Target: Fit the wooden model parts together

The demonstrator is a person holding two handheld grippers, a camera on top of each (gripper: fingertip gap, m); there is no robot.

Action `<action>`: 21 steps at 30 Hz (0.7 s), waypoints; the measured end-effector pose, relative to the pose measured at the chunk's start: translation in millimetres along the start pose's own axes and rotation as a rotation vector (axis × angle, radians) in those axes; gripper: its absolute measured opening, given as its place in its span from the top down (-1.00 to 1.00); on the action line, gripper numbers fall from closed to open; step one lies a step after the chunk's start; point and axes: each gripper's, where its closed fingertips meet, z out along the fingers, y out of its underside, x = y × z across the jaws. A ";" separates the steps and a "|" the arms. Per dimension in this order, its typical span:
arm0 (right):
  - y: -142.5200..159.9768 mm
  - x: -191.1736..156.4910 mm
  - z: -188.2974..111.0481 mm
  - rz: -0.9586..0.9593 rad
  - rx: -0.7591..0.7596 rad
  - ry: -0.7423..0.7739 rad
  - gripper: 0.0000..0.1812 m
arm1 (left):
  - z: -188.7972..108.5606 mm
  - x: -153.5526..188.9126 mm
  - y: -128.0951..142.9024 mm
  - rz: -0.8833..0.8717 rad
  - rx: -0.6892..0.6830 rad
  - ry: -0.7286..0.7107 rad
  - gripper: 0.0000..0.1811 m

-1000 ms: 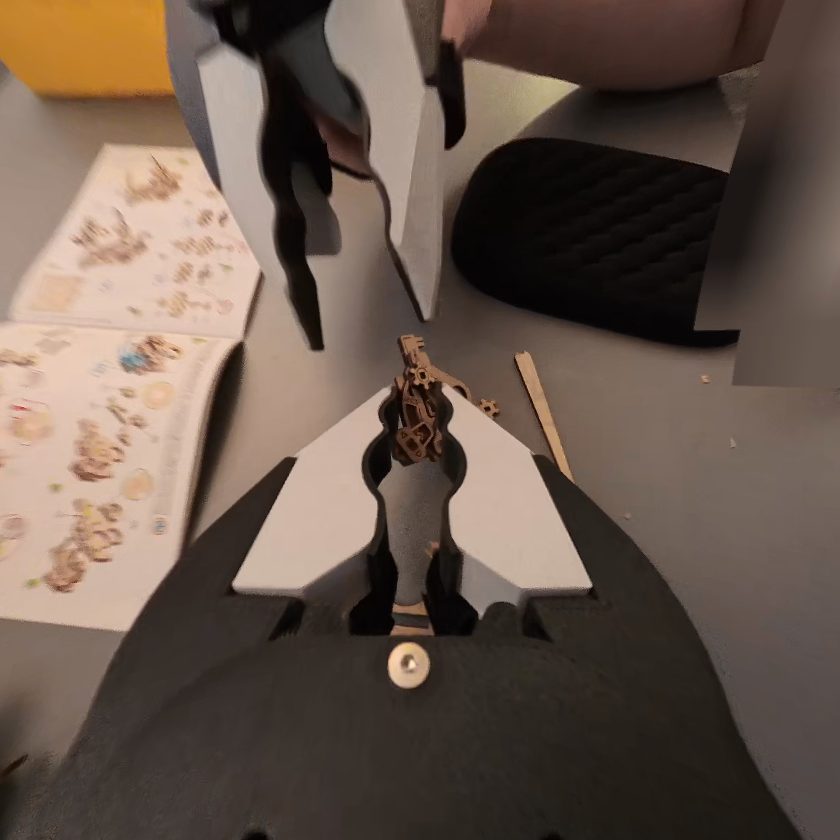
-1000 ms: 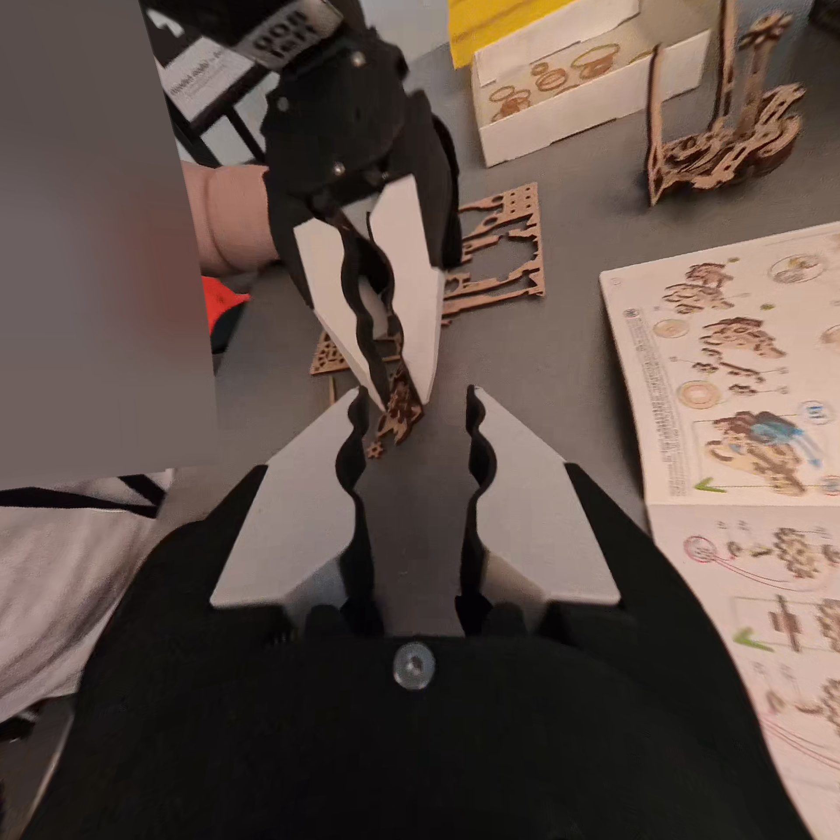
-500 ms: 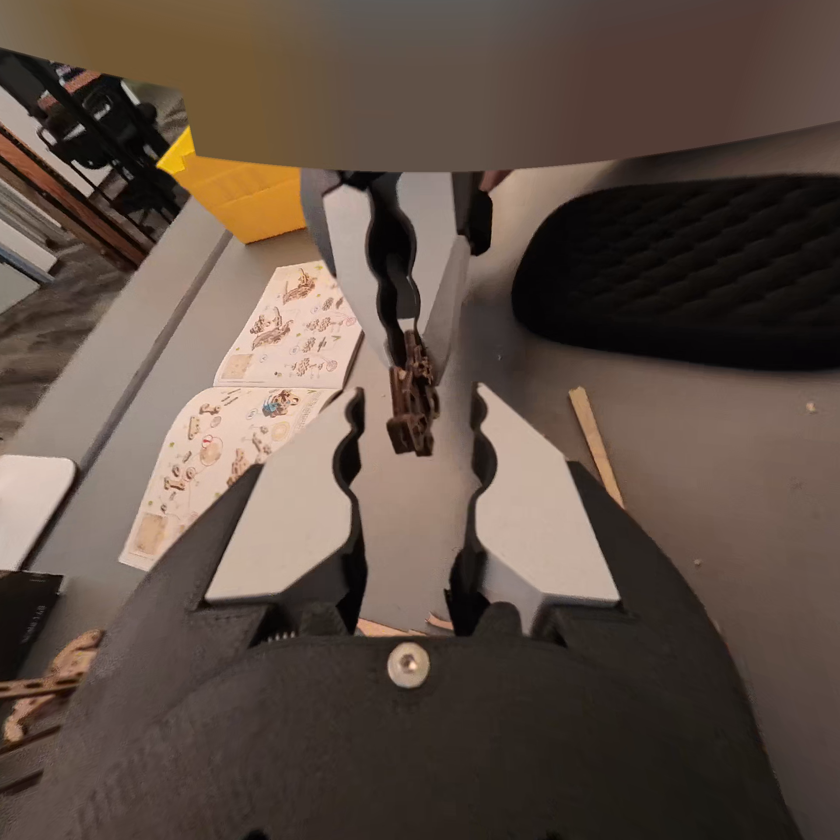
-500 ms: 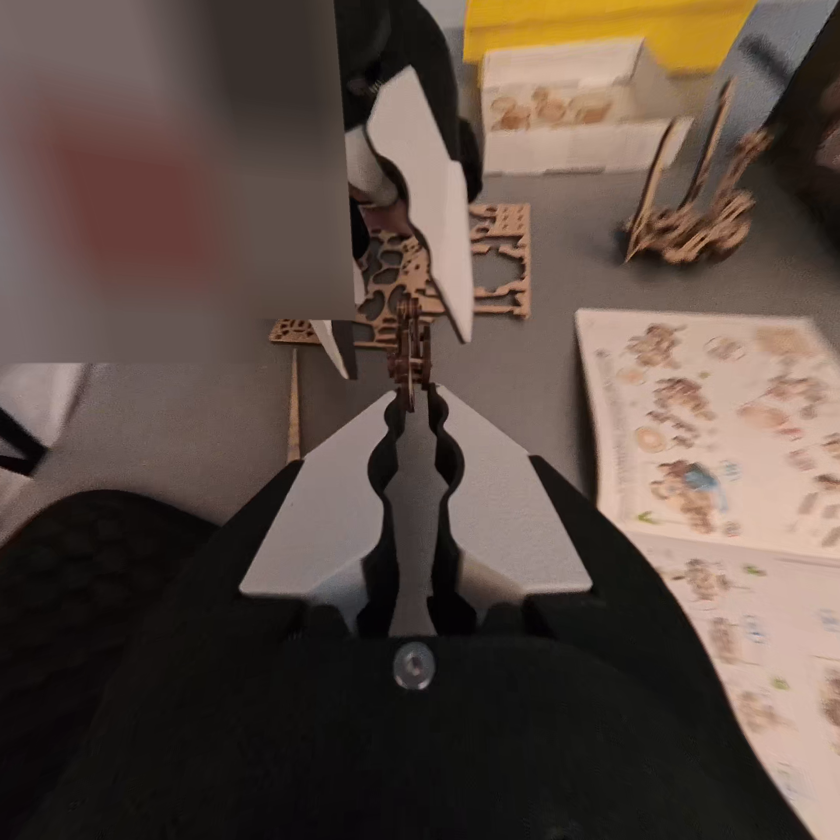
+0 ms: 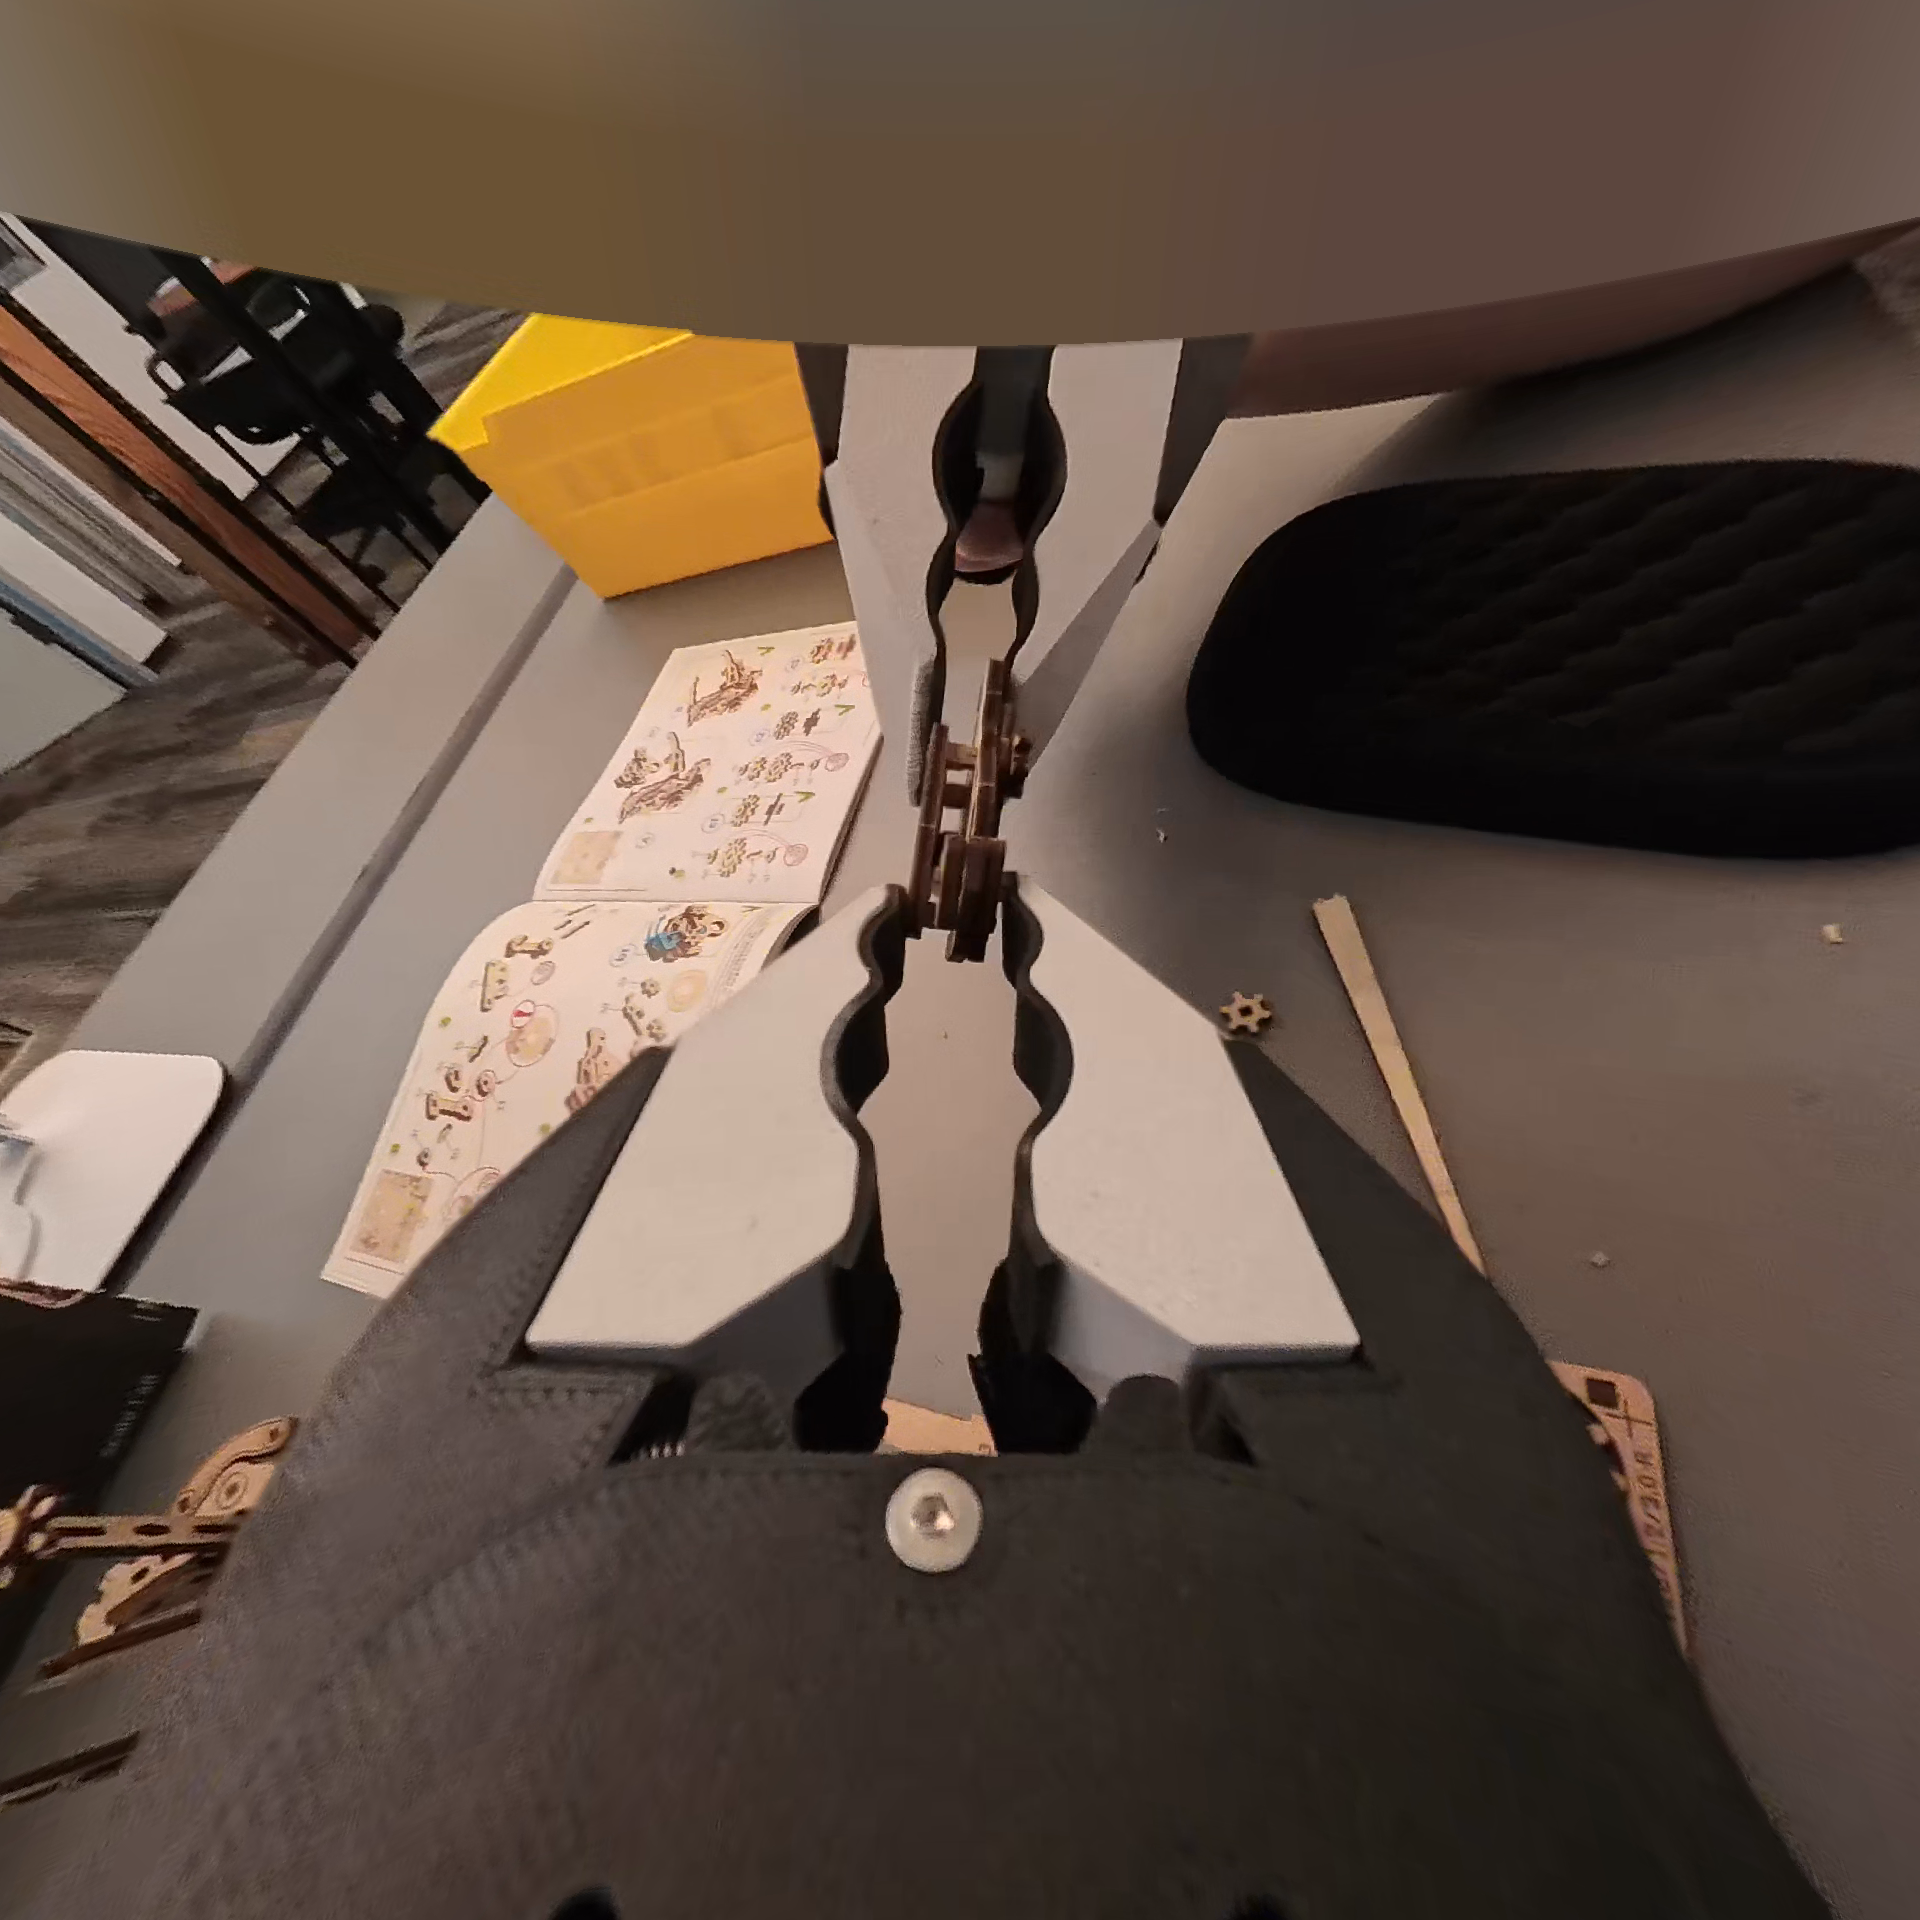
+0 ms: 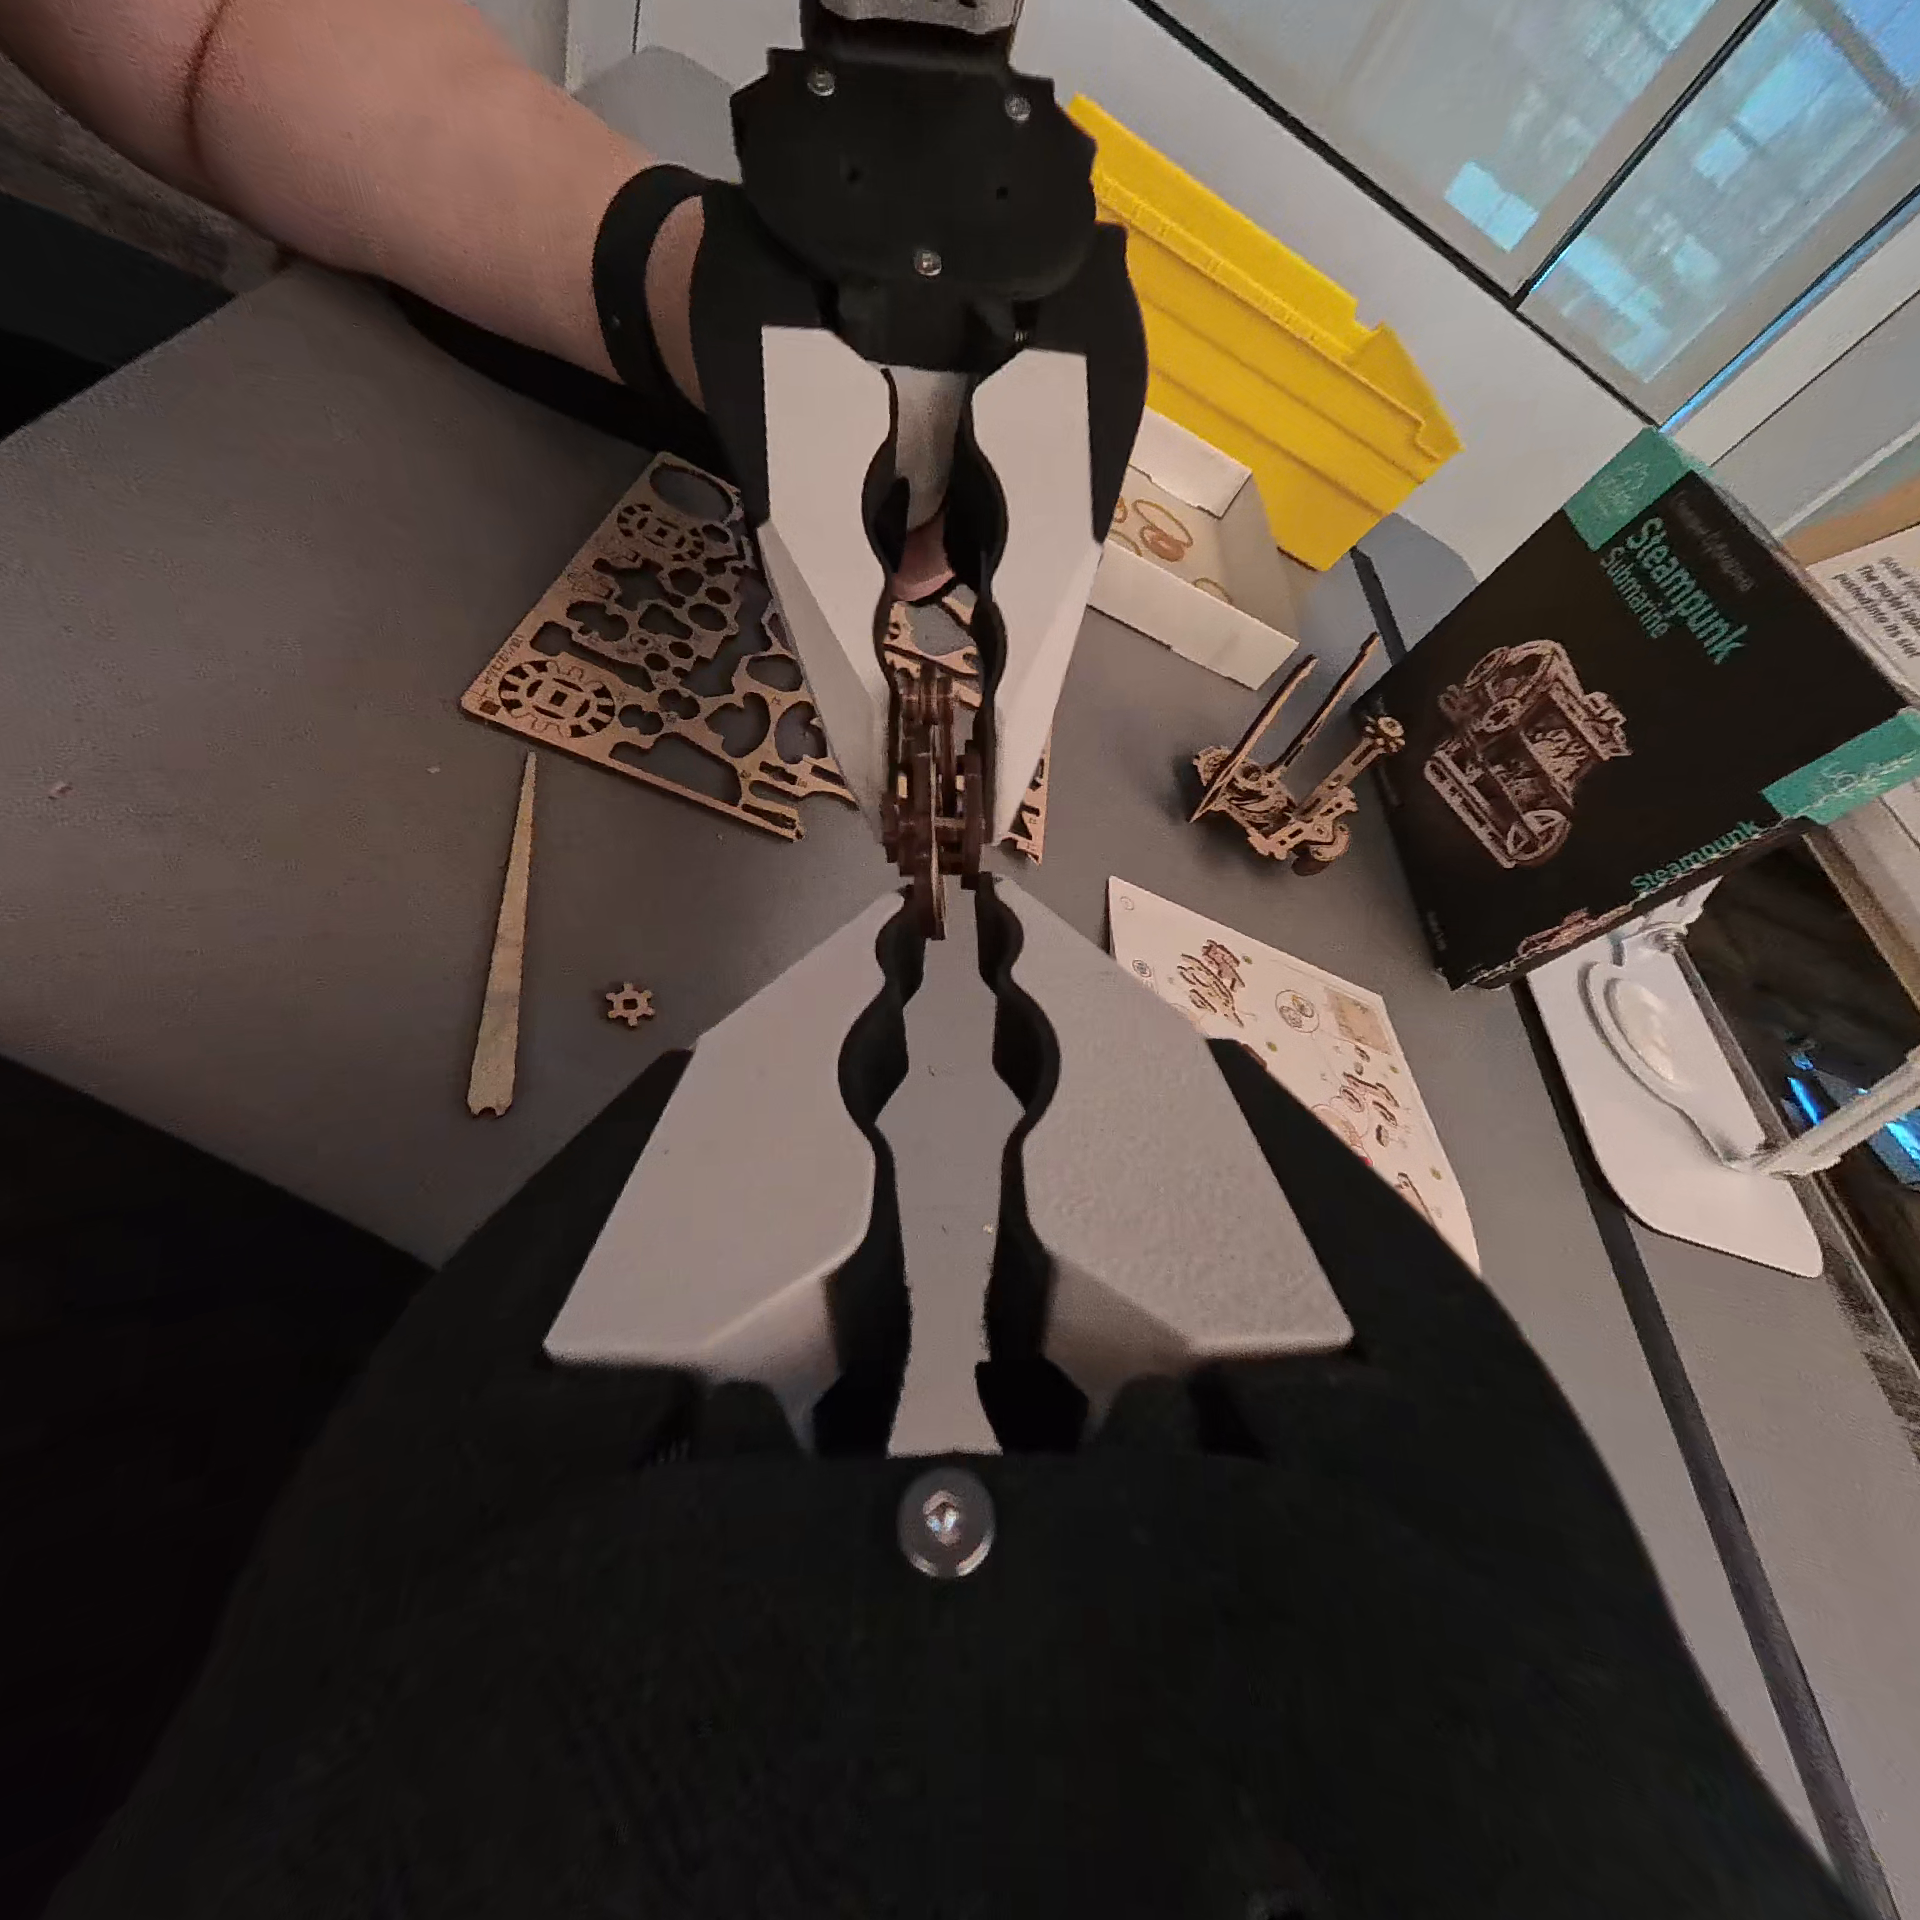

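Note:
A small dark wooden sub-assembly point(image 5: 961, 831) hangs in the air between my two grippers, which meet tip to tip above the grey table point(image 5: 1558, 1039). My left gripper point(image 5: 951, 899) is shut on its near end. My right gripper point(image 5: 971, 717) comes in from the far side and is shut on its other end. In the right wrist view my right gripper point(image 6: 940, 896) pinches a thin plate of the sub-assembly point(image 6: 925, 800), and the left gripper point(image 6: 930, 821) clamps it from opposite. A small loose wooden gear point(image 6: 629, 1004) lies on the table.
A wooden stick point(image 6: 504, 935), a punched-out parts sheet point(image 6: 644, 644), an open instruction booklet point(image 5: 717, 769), a partly built model point(image 6: 1288, 790), a black box point(image 6: 1621, 707), a white box point(image 6: 1184, 561) and a yellow bin point(image 6: 1247, 343) lie around. A black cushion point(image 5: 1558, 655) sits nearby. My two grippers' fingertips are within a few centimetres of each other. From either gripper's tips it is about 9 cm to the small loose wooden gear point(image 6: 629, 1004).
The left gripper held the sub-assembly, then let go as the right gripper took it. Now the left has closed on it again, so both hold it, lifted higher above the table.

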 end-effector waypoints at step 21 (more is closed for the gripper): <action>9.3 -6.0 14.2 0.223 -0.077 -0.077 0.75 | 10.3 3.2 19.4 -0.017 -0.117 -0.005 0.83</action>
